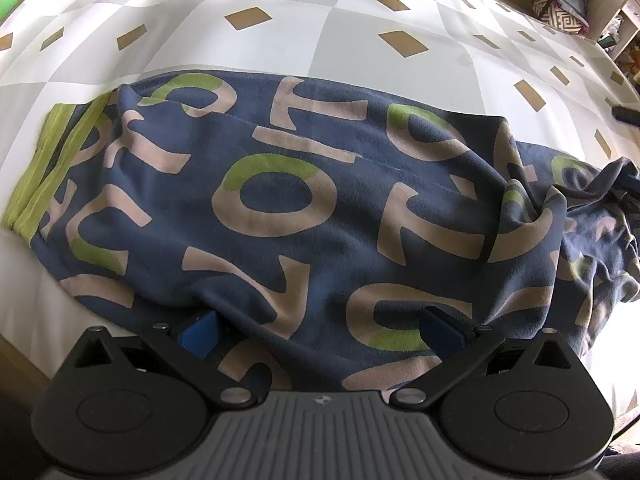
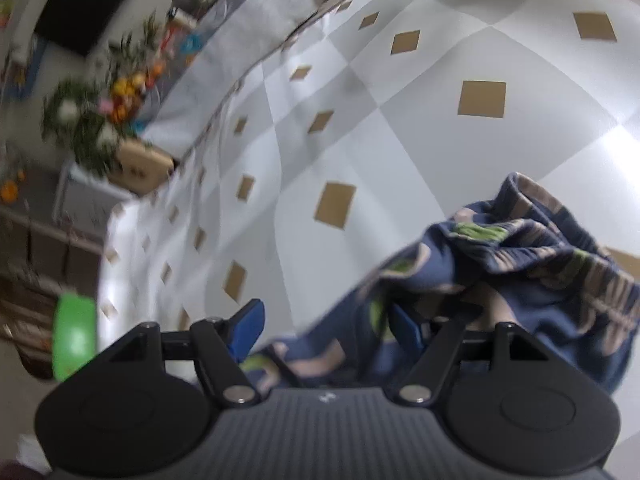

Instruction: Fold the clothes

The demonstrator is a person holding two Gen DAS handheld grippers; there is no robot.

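Underneath, checkered bedsheet (image 1: 360, 40) with tan diamonds.

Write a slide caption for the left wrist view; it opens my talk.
Open left tongs straddle a navy letter-print garment on a checked bedsheet.

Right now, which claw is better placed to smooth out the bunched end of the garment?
Right claw, probably: its open fingers sit at the crumpled end of the navy garment, while the left claw straddles the flatter middle edge.
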